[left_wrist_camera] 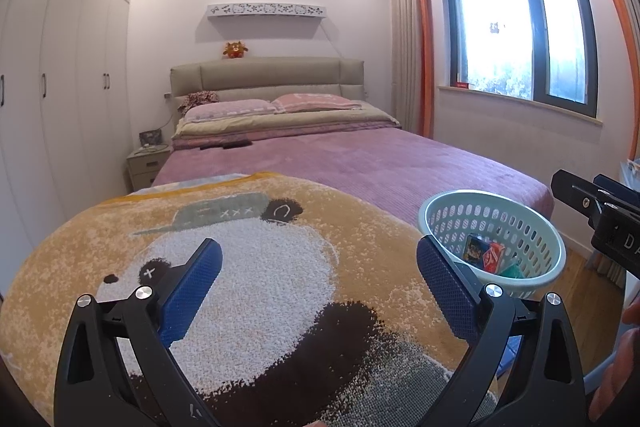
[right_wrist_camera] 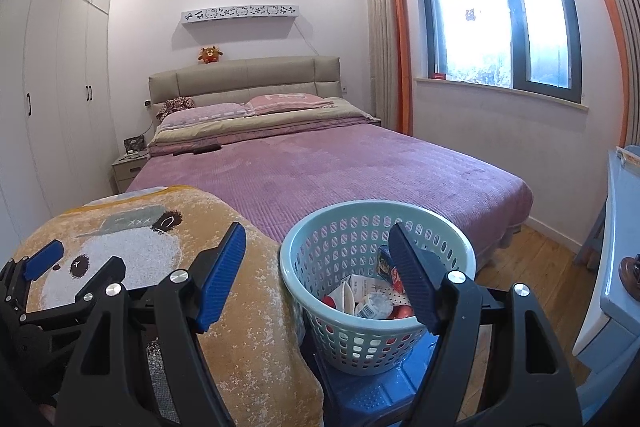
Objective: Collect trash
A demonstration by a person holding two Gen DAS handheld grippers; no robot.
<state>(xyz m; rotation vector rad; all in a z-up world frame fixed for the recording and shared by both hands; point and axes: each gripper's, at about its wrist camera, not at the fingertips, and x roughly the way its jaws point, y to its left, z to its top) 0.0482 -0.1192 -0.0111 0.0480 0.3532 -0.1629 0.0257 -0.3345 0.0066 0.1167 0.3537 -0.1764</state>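
The basket [right_wrist_camera: 376, 291], already loaded with trash [right_wrist_camera: 374, 301], is stood at lower centre beside the panda blanket [right_wrist_camera: 240, 307] for easy drop-off. Both the left hand-held gripper [left_wrist_camera: 320, 291] and right hand-held gripper [right_wrist_camera: 320, 279] are held wide open and empty.

basket [left_wrist_camera: 556, 251]: contents partly hidden | brown object [right_wrist_camera: 631, 277]: cut off

Perforated plastic basket [right_wrist_camera: 320, 227], fuzzy cloth blanket [left_wrist_camera: 280, 267]
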